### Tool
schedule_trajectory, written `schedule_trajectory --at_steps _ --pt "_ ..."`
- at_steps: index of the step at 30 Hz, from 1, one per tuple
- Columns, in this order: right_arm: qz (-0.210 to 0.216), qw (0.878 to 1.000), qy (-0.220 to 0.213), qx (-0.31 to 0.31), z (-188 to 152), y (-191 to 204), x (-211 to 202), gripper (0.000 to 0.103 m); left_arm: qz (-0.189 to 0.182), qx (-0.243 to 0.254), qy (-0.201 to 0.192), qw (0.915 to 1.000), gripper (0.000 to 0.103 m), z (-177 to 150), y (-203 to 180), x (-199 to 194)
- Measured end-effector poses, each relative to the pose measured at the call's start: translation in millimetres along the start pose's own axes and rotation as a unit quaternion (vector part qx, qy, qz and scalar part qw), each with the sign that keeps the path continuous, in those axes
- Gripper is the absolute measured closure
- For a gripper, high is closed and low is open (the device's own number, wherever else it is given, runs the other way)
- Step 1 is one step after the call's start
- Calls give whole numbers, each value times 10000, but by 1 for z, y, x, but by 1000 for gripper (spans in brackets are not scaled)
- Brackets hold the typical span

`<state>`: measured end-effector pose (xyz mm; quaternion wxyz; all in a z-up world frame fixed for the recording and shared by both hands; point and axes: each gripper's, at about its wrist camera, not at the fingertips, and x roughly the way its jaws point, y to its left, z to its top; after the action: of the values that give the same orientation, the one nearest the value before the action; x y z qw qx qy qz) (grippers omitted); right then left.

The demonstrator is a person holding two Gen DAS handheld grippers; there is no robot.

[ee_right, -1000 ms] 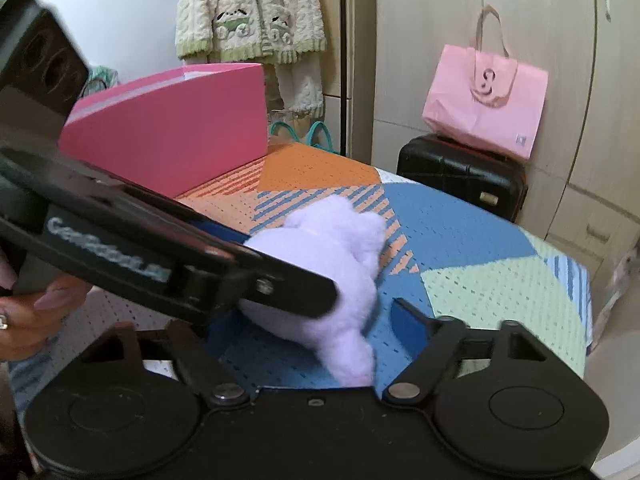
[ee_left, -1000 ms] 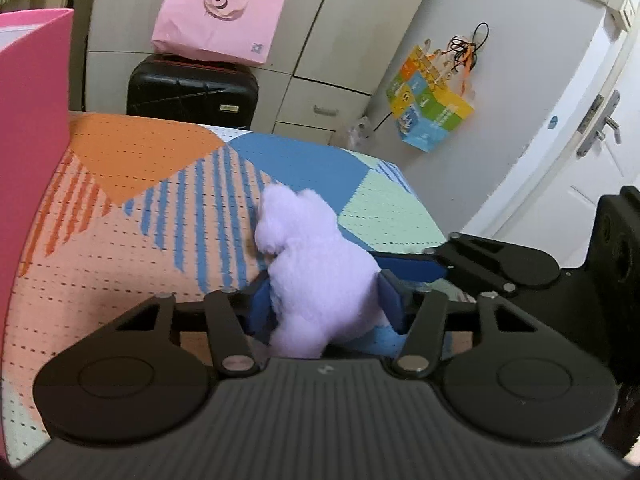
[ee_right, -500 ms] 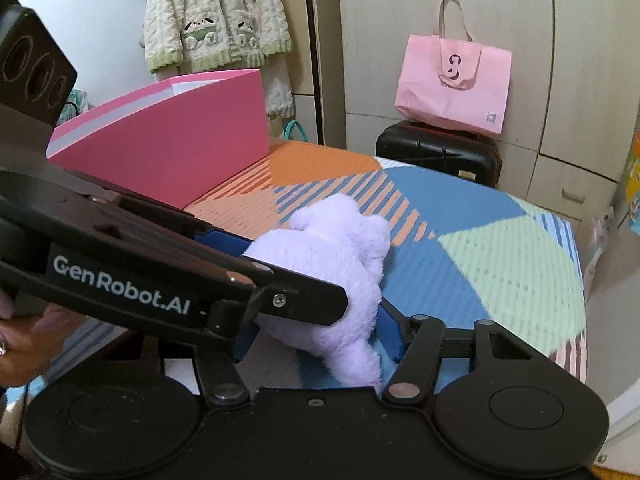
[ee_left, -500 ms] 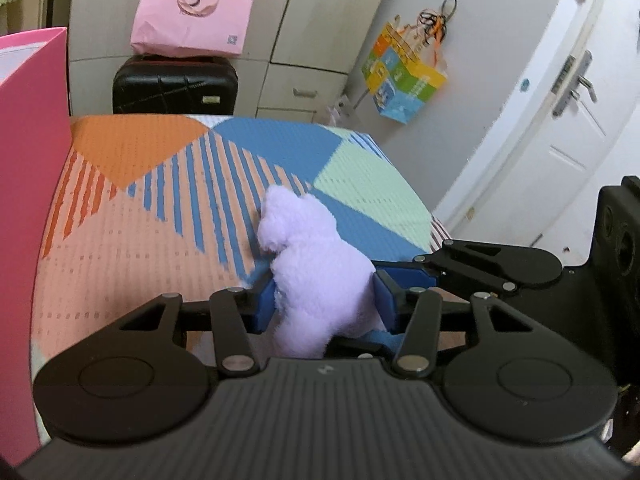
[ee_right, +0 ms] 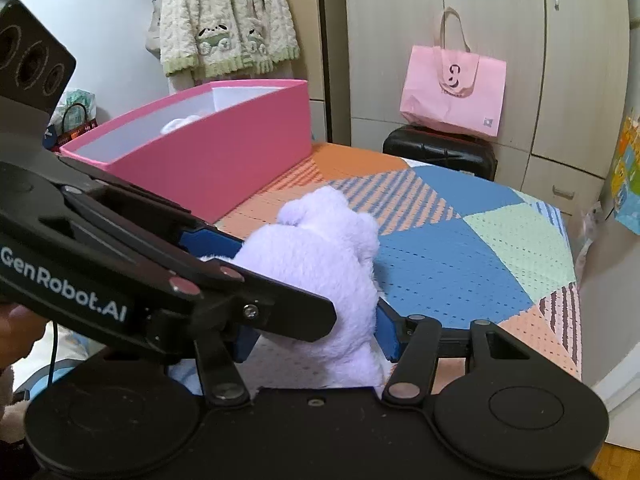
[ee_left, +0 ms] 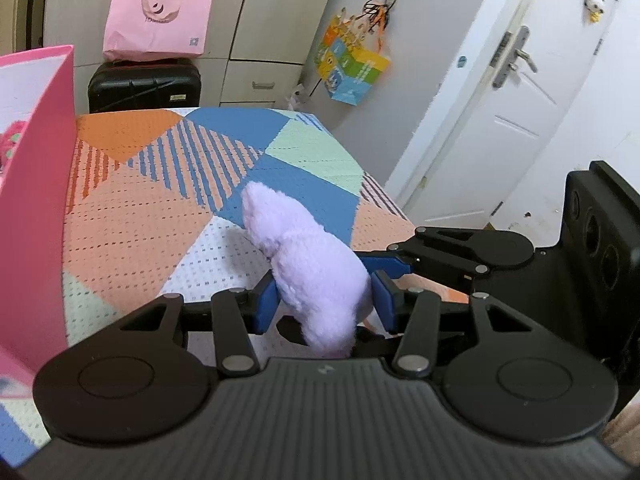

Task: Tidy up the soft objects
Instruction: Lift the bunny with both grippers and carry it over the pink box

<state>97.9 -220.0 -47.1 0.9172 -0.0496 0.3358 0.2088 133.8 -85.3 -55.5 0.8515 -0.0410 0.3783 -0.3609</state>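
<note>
A lilac plush toy [ee_left: 308, 264] is held above the patterned mat [ee_left: 160, 208], between both grippers. My left gripper [ee_left: 324, 300] is shut on the toy's lower body with its blue pads. My right gripper [ee_right: 316, 332] is also shut on the toy [ee_right: 320, 272], with the left gripper's arm crossing in front of it. A pink box [ee_right: 208, 152] stands open at the left of the mat, with soft things inside; its wall shows in the left wrist view [ee_left: 36, 184].
A black suitcase [ee_left: 144, 84] with a pink bag [ee_left: 160, 16] on it stands behind the mat. A colourful bag [ee_left: 352, 68] hangs by the white door [ee_left: 500, 112]. A knitted cardigan [ee_right: 228, 20] hangs behind the box.
Both grippers have lifted with the toy between them, and the views have risen above the mat. The inside of the pink box has come into sight.
</note>
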Motion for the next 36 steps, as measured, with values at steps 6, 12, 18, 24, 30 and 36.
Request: schedule_trajectory --at_steps 6,12,18,24,30,36 --pt "-8 9999 -75 -141 -2 28 -21 40 -133 174 10 9998 55 -11 -5 -33" --pt "140 9995 -196 -206 3 58 -36 41 -66 414 75 9991 55 -19 -6 -69" --pt "288 9980 -340 -450 20 92 -45 41 58 594 80 9982 55 -20 -1 -110" --pt "297 9953 -606 -700 47 118 -42 41 340 735 -274 9963 55 -14 11 -143" --pt "406 9907 -864 -966 73 135 -20 40 628 703 -580 9939 55 -3 37 -160" --pt "392 9870 -942 -1240 96 146 8 40 680 474 -643 9945 55 12 76 -159"
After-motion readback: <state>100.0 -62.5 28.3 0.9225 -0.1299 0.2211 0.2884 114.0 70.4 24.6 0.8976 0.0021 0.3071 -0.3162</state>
